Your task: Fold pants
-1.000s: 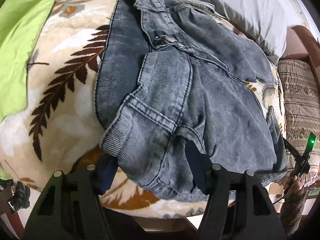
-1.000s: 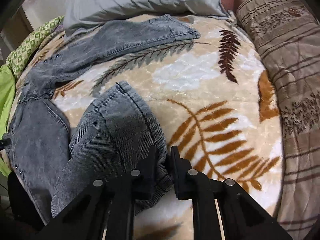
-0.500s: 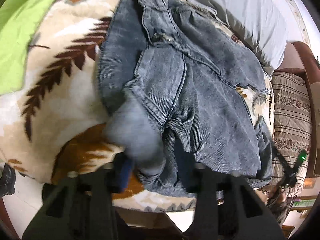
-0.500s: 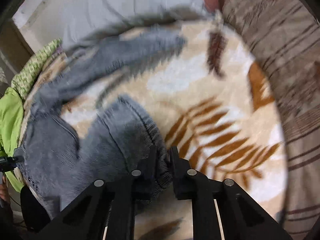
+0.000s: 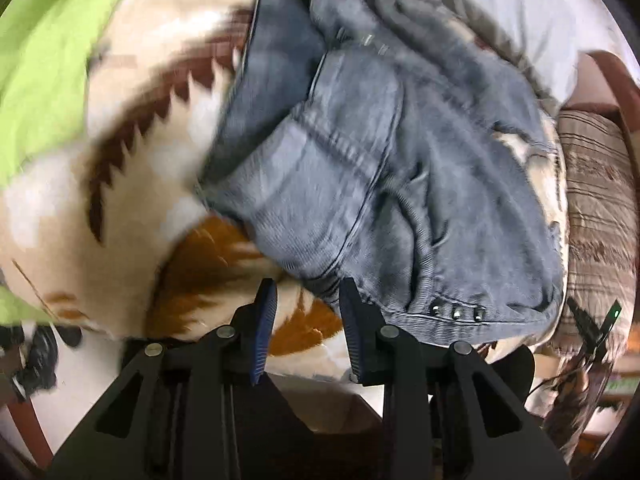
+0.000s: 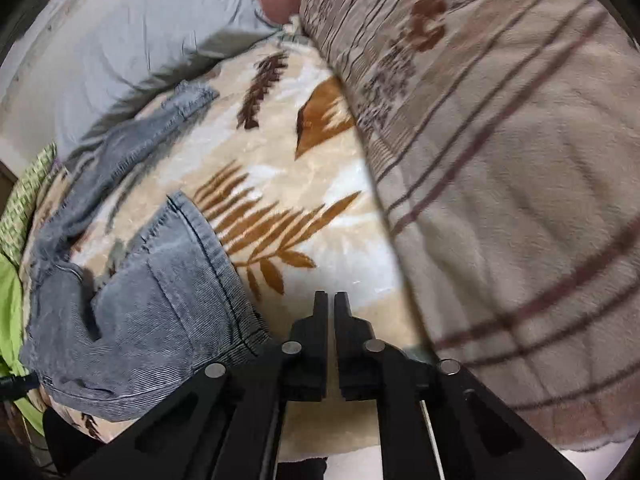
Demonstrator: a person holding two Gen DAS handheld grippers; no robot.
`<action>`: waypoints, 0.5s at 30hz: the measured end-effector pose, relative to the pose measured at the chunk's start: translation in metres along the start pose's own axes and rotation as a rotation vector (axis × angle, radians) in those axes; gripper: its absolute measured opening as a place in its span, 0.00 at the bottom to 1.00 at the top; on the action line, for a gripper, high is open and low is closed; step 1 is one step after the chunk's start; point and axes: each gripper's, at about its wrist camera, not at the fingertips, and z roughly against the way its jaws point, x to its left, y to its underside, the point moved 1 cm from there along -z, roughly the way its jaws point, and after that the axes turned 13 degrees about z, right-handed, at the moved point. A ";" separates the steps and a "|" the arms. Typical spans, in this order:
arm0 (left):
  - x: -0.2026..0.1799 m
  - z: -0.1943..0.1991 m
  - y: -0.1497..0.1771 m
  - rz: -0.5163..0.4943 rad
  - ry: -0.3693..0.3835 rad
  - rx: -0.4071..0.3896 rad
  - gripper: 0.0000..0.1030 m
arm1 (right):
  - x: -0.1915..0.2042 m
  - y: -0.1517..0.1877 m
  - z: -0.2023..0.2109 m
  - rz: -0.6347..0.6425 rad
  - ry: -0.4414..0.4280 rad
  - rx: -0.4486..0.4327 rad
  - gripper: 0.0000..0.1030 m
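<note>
The pants (image 5: 360, 168), grey-blue denim, lie on a cream blanket (image 5: 120, 184) with a brown leaf print, which covers the bed. In the left wrist view the waist end is bunched on the blanket, a pocket panel folded over on top, and three metal rivets (image 5: 456, 313) show along the hem nearest the camera. The left tongs (image 5: 307, 304) are open, with the blanket visible in the gap; the right-hand finger (image 5: 352, 312) sits right at the edge of the denim, but blur keeps me from saying whether it touches. Nothing is gripped between them.

In the right wrist view one leg (image 6: 168, 304) is doubled back on the blanket, its stitched cuff (image 6: 188, 216) turned toward the middle. The other leg (image 6: 132, 148) stretches away across the blanket toward a grey pillow (image 6: 132, 40) at the far edge. The right tongs (image 6: 330, 300) are closed, only a thin slit between the fingers, and hold nothing; they hover over bare blanket just beside the doubled leg, apart from it.

A striped brown-beige throw (image 6: 500, 160) lies along the blanket's right side. Green cloth (image 5: 48, 60) lies off the blanket's left side in the left view, and a green patterned fabric (image 6: 24, 200) shows at the blanket's left edge in the right view.
</note>
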 end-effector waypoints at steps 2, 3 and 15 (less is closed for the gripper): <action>-0.004 0.022 -0.014 -0.022 0.025 -0.061 0.44 | 0.008 -0.015 0.010 0.019 -0.037 -0.041 0.31; -0.005 0.029 -0.022 -0.023 0.034 -0.085 0.54 | 0.014 -0.023 0.011 0.032 -0.052 -0.057 0.55; -0.049 -0.036 -0.080 -0.052 -0.056 -0.001 0.85 | 0.106 -0.089 -0.103 0.191 -0.106 0.091 0.75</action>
